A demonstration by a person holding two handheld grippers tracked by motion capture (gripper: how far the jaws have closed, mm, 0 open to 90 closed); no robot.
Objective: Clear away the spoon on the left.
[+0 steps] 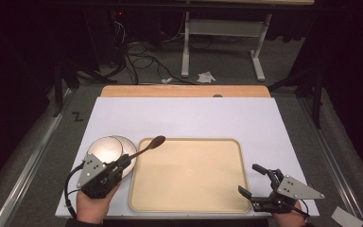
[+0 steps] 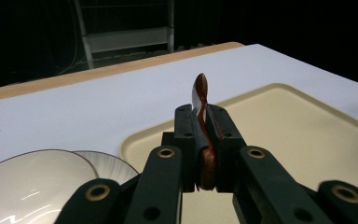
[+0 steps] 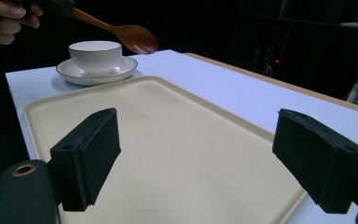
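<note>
My left gripper point(image 1: 122, 163) is shut on the handle of a brown wooden spoon point(image 1: 152, 144), held in the air at the tray's left edge with its bowl pointing away over the tray's far left corner. In the left gripper view the spoon point(image 2: 200, 100) stands edge-on between the pads. A white bowl point(image 1: 105, 148) sits on a white saucer point(image 1: 127, 144) just left of the tray; in the right gripper view the bowl point(image 3: 95, 56) rests on the saucer point(image 3: 98, 72) under the spoon point(image 3: 135, 37). My right gripper point(image 1: 252, 181) stands open at the tray's near right corner, holding nothing.
A cream tray point(image 1: 189, 176) lies on the white table sheet point(image 1: 184, 118), with a wooden table edge point(image 1: 184, 91) beyond. Behind the table are cables and a white stand on the floor. A scrap of paper point(image 1: 345, 217) lies at the right.
</note>
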